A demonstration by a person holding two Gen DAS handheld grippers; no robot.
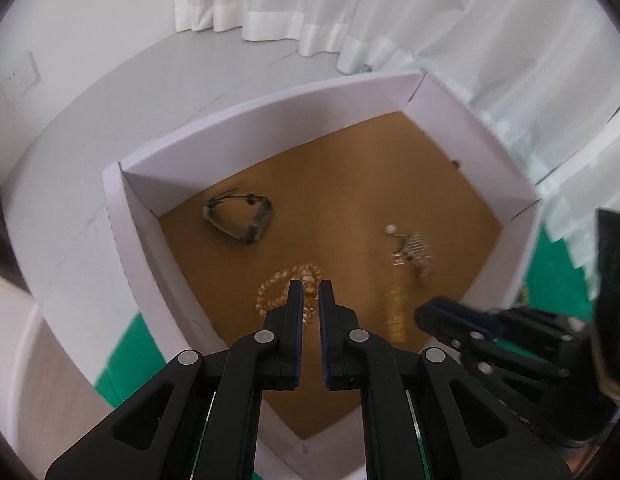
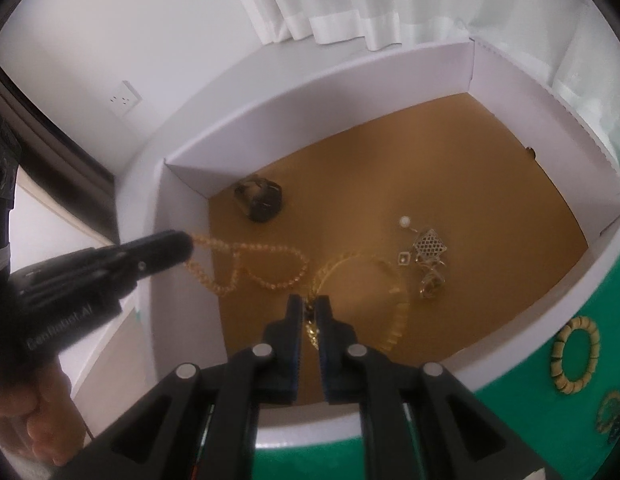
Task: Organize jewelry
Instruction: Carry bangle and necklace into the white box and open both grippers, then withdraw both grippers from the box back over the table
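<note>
Amber beaded necklace [image 2: 250, 268] hangs into the white cardboard box with brown floor [image 2: 510, 152], my left gripper [image 2: 178, 246] jaws pinching its end | gold chain necklace [image 2: 398, 308] trails from my right gripper [image 2: 309, 306], jaws nearly closed on it | dark bracelet [image 2: 260, 200], gold earrings [image 2: 426, 256] on the floor.

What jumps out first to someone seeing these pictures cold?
A white box with a brown floor fills both views. Over it, the left gripper pinches a beaded gold necklace, while the right gripper pinches a gold chain. A yellow bracelet lies outside on the green mat.
</note>
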